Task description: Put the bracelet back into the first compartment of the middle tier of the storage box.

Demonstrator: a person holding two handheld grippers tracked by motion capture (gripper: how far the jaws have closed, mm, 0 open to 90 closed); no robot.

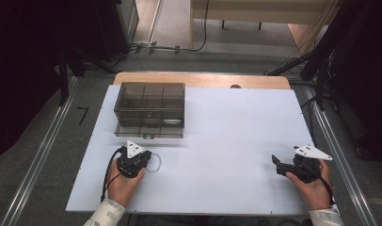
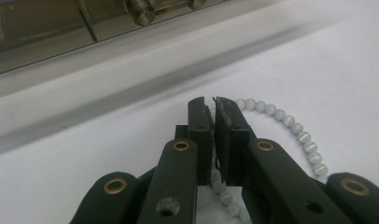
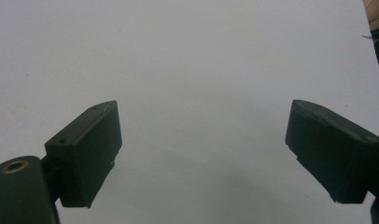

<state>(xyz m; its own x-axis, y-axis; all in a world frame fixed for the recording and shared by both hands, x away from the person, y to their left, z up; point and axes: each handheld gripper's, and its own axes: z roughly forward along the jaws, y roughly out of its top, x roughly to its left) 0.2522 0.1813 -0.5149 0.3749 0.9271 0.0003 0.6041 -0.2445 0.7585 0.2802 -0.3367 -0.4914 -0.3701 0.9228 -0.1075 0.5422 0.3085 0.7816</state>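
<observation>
My left gripper [image 1: 141, 159] sits low on the white tabletop [image 1: 226, 136], near its front left part, with my left hand [image 1: 122, 183] wrapped round the back of it. In the left gripper view its jaws are pressed together, pads meeting with barely a sliver between them at the tips. A bracelet [image 2: 290, 126] of pale, milky beads lies flat on the tabletop there: its loop curves out past the jaw tips to one side and runs back under the jaws, where a few beads peek out lower down. I cannot tell whether the closed jaws pinch the string or merely rest over it. From above, the bracelet [image 1: 155, 164] shows just beside the gripper.

Beyond it, toward the far left of the tabletop, stands a smoky see-through box [image 1: 150, 108] with compartments, its lid down and a latch on the near face.

My right gripper [image 1: 277, 165] rests well apart, near the front right edge, held by my right hand [image 1: 316, 186]. Its jaws stand wide, with bare white tabletop between them.
</observation>
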